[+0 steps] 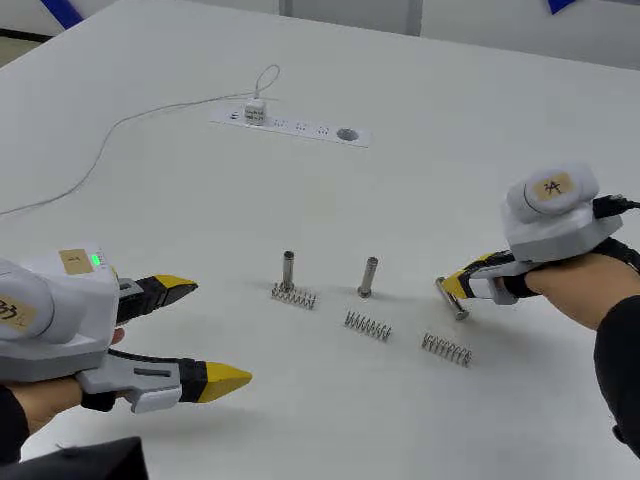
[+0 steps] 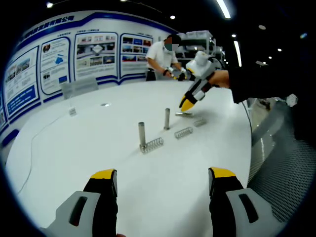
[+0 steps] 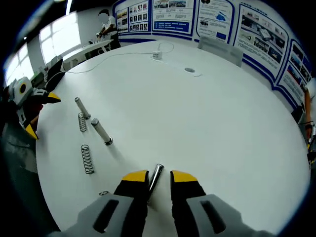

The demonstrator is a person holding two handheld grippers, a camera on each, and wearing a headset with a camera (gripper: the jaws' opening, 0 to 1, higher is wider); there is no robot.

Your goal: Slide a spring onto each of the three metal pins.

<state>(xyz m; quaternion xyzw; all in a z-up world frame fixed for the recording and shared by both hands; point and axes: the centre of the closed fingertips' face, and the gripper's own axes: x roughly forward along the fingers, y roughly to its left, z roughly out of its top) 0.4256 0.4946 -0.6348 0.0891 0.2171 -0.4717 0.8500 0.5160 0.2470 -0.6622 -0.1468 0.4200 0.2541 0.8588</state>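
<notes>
Two metal pins stand upright on the white table, one at the left and one in the middle. A third pin leans tilted at the right, and my right gripper is shut on it; the same pin sits between the nearly closed yellow fingertips. Three springs lie flat: one at the left pin's foot, one in front of the middle pin, one below the tilted pin. My left gripper hovers open at the near left, holding nothing, well short of the left pin.
A white power strip with a plugged-in charger and a cable trailing left lies at the far side of the table. A person stands at another bench in the background. Bare tabletop lies in front of the springs.
</notes>
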